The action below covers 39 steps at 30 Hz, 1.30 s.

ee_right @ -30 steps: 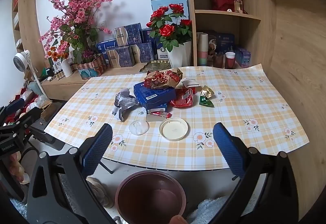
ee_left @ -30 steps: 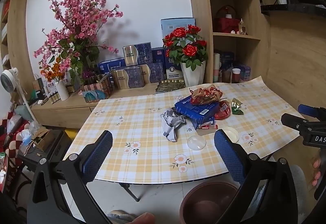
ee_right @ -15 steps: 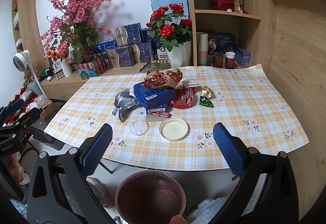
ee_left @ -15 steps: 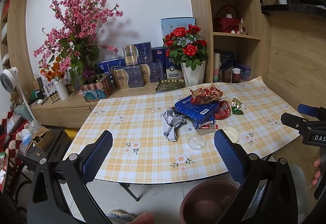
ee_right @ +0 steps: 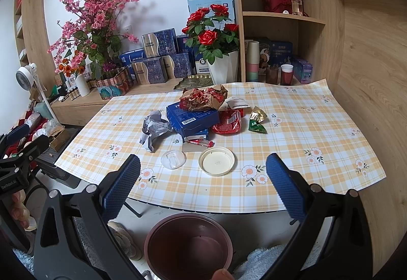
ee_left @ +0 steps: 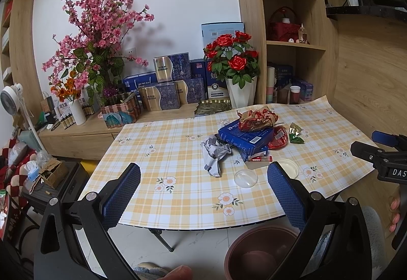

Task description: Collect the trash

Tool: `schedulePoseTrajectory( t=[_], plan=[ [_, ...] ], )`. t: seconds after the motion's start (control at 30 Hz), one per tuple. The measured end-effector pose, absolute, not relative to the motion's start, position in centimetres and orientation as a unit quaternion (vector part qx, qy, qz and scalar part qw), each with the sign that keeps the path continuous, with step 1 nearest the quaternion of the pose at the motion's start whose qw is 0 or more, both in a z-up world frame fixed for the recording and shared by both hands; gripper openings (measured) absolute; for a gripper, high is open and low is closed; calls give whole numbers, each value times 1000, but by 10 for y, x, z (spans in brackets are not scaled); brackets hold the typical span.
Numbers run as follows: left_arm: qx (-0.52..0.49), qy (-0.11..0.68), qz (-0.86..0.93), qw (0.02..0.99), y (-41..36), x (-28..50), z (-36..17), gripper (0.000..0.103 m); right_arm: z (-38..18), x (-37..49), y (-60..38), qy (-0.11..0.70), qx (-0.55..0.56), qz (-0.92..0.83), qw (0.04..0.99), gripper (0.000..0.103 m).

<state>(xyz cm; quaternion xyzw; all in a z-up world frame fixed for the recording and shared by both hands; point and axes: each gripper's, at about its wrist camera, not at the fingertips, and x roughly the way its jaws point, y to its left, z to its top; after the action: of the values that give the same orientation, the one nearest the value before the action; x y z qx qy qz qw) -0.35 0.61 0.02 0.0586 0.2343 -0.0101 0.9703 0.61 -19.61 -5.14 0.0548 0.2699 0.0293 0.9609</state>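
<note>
Trash lies mid-table on the plaid cloth: a crumpled grey paper (ee_right: 154, 130) (ee_left: 214, 154), a blue box (ee_right: 192, 117) (ee_left: 245, 136) with a red-gold wrapper (ee_right: 203, 97) on top, a red packet (ee_right: 227, 123), a green-gold wrapper (ee_right: 257, 120), a small red tube (ee_right: 201, 142), a clear dome lid (ee_right: 173, 159) (ee_left: 245, 178) and a cream round lid (ee_right: 216, 161). A brown bin (ee_right: 188, 245) (ee_left: 257, 253) stands on the floor below the table's near edge. My left gripper (ee_left: 203, 193) and right gripper (ee_right: 203, 184) hang open and empty before the table.
The table (ee_right: 318, 127) has a folding leg (ee_left: 161, 239) underneath. Behind it a low cabinet carries boxes, a rose pot (ee_right: 218, 51) and a pink blossom arrangement (ee_right: 94, 17). A shelf unit (ee_right: 282, 17) stands at the right. A fan (ee_right: 25, 76) and clutter fill the left floor.
</note>
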Motion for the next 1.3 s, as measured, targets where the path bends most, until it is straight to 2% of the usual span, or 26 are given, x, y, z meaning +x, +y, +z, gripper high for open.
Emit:
schedulePoseTrajectory(
  t=[1.3],
  plan=[
    [40,233,2,972,9,4,-20,98,-60,7,-186,271,62,25,960,97]
  ],
)
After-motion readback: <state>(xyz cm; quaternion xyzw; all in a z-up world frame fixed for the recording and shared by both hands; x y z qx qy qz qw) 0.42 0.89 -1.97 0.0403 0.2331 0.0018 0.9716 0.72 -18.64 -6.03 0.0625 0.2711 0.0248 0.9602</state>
